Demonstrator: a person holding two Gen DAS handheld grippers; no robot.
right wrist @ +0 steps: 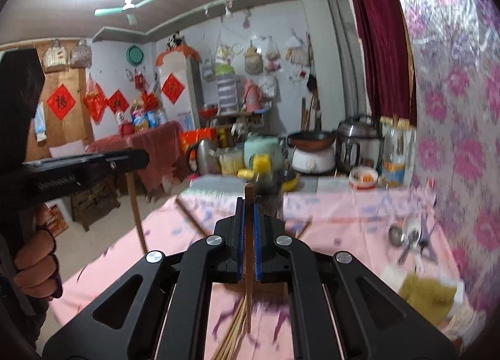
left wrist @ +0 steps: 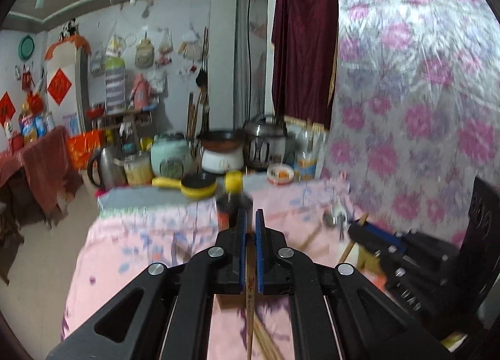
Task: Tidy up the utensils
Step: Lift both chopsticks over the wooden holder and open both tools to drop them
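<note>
My left gripper (left wrist: 251, 219) is shut on a wooden chopstick (left wrist: 250, 285) that hangs down between its blue pads, above the pink tablecloth (left wrist: 150, 241). My right gripper (right wrist: 249, 203) is shut on another chopstick (right wrist: 249, 253), held upright. Each view shows the other gripper: the right gripper (left wrist: 375, 236) at the right of the left wrist view, the left gripper (right wrist: 84, 166) in a person's hand (right wrist: 34, 260) at the left of the right wrist view. Loose chopsticks (right wrist: 231, 338) lie bunched below, with more (right wrist: 190, 219) farther out. Metal spoons (right wrist: 406, 235) lie near the wall.
The table's far end holds a kettle (left wrist: 104, 166), a pale green cooker (left wrist: 170, 156), a wok on a white base (left wrist: 222, 147), a steel pressure cooker (left wrist: 265, 141), a yellow pan (left wrist: 198, 186) and a bowl (left wrist: 280, 172). A floral wall (left wrist: 422, 109) runs along the right. A yellowish cloth (right wrist: 428, 294) lies near the right edge.
</note>
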